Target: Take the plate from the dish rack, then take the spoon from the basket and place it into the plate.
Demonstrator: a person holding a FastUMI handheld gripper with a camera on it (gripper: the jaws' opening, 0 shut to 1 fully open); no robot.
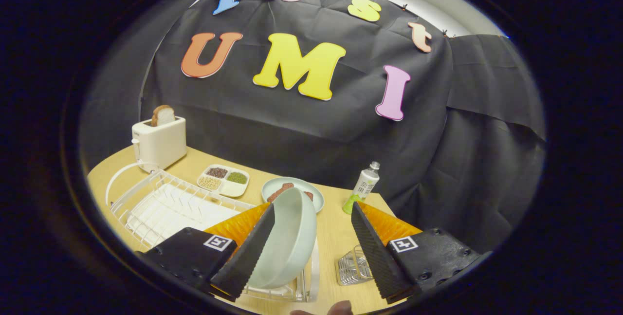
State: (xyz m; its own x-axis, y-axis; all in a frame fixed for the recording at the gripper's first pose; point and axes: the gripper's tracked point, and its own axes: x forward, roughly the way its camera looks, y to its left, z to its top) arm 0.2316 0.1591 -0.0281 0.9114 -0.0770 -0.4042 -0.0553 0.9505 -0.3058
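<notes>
Two fingers of the gripper (311,237) spread wide, gripping nothing. Left finger (248,251) against the pale green plate (287,242), propped on edge in the white dish rack (160,203) for draining. Wire basket (353,267) just beside the right finger; spoon unseen.

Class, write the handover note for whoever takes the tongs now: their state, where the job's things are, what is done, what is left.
Tongs: open, left finger touching the plate, right finger clear of it.
Plate: upright on edge in the dish rack, between the fingers, not gripped.
Basket: on the table by the right finger; spoon not discernible.
Done: approach to the plate.
Left: grip and lift out the plate, set it down, fetch the spoon, place it in.
</notes>
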